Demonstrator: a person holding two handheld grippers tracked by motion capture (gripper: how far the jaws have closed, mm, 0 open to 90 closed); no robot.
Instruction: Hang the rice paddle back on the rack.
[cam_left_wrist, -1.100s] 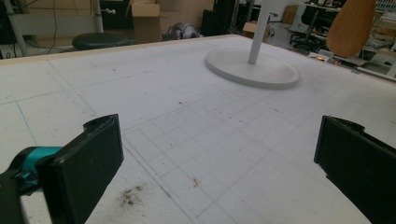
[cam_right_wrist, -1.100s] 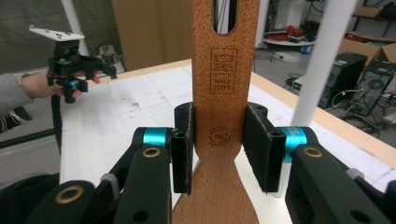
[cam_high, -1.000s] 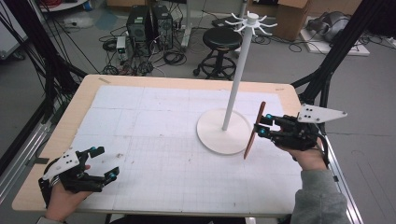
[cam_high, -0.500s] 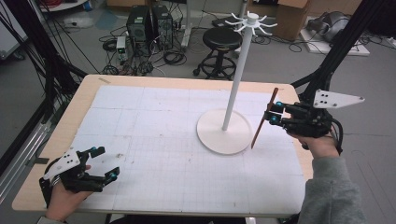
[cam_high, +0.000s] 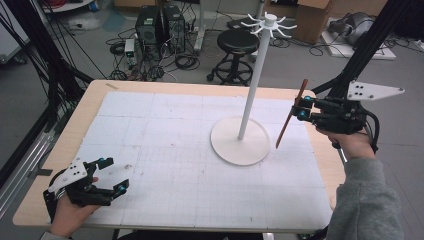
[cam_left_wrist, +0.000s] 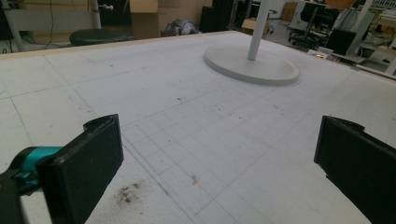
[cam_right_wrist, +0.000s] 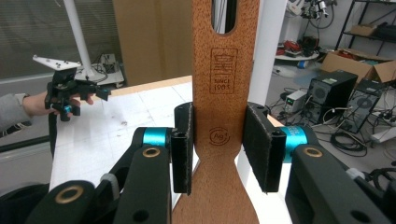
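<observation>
My right gripper is shut on a flat wooden utensil, which hangs tilted in the air to the right of the white stand's round base. In the right gripper view both pads press the utensil's narrow neck; its handle with a slotted hole rises in front of the stand's white pole. The pole carries a ring of white hooks at its top. At the table's near left corner my left gripper rests open on the white gridded mat, and its wide-apart jaws have nothing between them.
The white gridded mat covers most of the wooden table. Beyond the far edge are a black stool, computer towers and floor cables. Black frame posts stand at the left and right. The other hand's gripper is across the table.
My right gripper has lifted the wooden utensil and carried it up and to the right, away from the stand's base. The left gripper has stayed where it was.
</observation>
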